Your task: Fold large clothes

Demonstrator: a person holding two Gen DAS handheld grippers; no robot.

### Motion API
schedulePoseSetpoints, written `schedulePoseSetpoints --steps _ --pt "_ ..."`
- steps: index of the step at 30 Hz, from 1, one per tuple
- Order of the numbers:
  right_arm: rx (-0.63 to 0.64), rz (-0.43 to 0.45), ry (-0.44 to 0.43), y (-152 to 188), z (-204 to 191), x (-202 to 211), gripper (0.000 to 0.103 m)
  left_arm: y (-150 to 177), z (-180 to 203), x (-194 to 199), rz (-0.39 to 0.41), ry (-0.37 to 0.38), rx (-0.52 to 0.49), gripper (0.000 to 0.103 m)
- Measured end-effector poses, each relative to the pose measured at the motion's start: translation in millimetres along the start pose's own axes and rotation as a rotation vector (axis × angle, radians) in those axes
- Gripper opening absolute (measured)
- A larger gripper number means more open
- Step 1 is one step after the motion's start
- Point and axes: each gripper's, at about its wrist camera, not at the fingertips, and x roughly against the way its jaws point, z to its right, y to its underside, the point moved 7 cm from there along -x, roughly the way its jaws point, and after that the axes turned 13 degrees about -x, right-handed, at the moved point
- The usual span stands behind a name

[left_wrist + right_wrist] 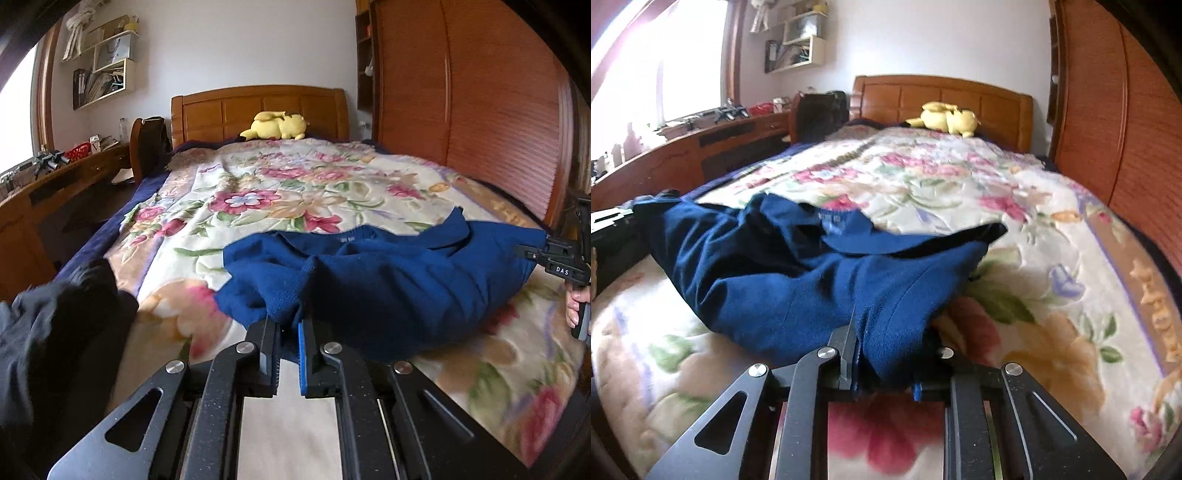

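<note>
A large dark blue sweater (388, 273) lies across the near end of a bed with a floral blanket (280, 192). My left gripper (290, 325) is shut on a bunched fold of the sweater's left edge. My right gripper (882, 350) is shut on the sweater (798, 280) at its right edge; the cloth covers its right finger. The right gripper also shows in the left wrist view (550, 254), pinching the sweater's far right corner. The cloth hangs stretched between the two grippers, just above the blanket (923, 184).
A yellow plush toy (275, 126) lies by the wooden headboard (258, 107). A wooden wardrobe (480, 92) stands right of the bed. A desk (55, 184) with clutter runs along the left. A black garment (62, 317) lies at the bed's near left.
</note>
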Motion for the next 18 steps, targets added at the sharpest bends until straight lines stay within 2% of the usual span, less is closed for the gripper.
schedulePoseSetpoints --steps 5,9,12,18 --pt "0.002 -0.029 -0.052 39.4 -1.3 56.8 0.019 35.9 19.4 52.7 0.012 0.035 -0.01 0.008" --pt "0.01 -0.045 -0.058 68.5 -6.8 89.3 0.019 54.3 36.3 79.9 0.007 0.041 -0.025 0.008" --pt "0.012 -0.042 -0.073 76.4 -9.3 110.3 0.019 65.4 39.5 92.8 -0.006 0.047 -0.01 0.008" --pt "0.032 -0.12 -0.032 89.3 -5.3 108.3 0.023 83.7 41.6 90.7 -0.065 0.048 0.011 0.012"
